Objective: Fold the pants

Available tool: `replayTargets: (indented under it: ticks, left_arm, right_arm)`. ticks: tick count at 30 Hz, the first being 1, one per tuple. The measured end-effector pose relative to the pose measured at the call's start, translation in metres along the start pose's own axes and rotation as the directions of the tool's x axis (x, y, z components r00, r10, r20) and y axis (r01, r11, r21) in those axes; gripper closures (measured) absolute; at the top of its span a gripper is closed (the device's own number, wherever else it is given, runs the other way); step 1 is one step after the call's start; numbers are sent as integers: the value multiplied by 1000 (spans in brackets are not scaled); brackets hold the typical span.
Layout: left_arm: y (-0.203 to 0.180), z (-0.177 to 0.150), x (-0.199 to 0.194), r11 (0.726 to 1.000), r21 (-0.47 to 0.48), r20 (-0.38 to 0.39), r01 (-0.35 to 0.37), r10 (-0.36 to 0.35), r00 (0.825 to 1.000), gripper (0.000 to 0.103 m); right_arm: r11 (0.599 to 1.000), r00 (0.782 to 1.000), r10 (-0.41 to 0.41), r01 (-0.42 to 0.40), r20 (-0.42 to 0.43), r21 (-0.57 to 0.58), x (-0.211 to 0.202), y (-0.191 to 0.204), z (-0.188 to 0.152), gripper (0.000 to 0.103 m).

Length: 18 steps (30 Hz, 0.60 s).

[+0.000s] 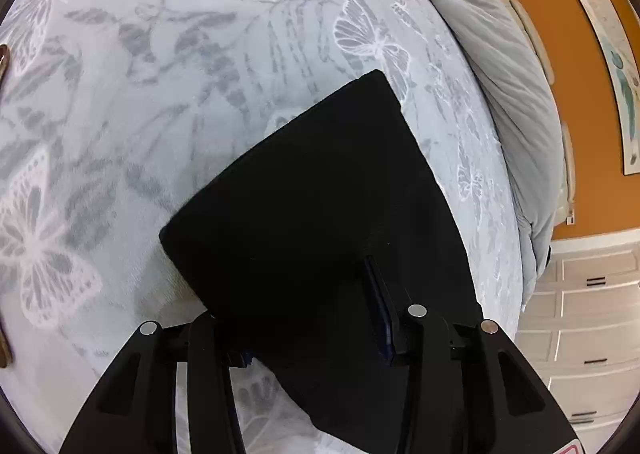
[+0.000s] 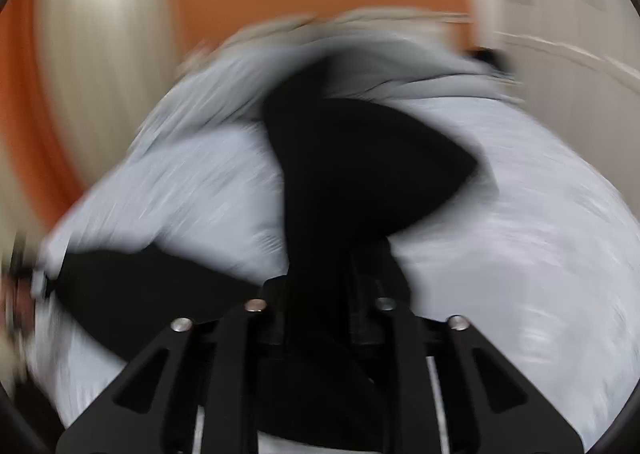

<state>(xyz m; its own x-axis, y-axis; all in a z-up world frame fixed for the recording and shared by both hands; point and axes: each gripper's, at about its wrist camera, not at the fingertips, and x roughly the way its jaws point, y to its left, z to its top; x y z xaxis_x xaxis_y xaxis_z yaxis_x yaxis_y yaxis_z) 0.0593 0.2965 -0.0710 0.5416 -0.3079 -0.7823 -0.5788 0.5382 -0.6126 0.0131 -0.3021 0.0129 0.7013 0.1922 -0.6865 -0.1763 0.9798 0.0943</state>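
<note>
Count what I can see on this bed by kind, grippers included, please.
Black pants: 1
Butterfly-print bedspread: 1
Grey pillows: 1 clearly visible, others are too blurred to count
Handheld grippers, left gripper and right gripper: 2
Total: 5

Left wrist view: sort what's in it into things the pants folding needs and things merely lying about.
Needed:
black pants, folded flat on the bed
butterfly bedspread under them
left gripper, fingers straddling the near edge

Lying about:
grey duvet bunched at the bed's far side
framed picture on the orange wall
white drawers
</note>
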Motion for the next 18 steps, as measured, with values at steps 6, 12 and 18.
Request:
replayTargets:
  ticks: [6,12,18]
  left_arm:
    - [2,5,1,1000,-4,-17,3,-3,1000,61]
    - [1,7,3,1000,-9,-33,2,-2,999,59]
    - [8,11,4,999,-36,-56,27,-29,998,59]
  right_arm:
    - [947,971,-178,126,-159,-295,70,71,-32,61]
    - [964,976,-146,104,-162,-246,62,53,-20,44]
    - [906,935,302,-342,-185,-250,-6,52,-33,23]
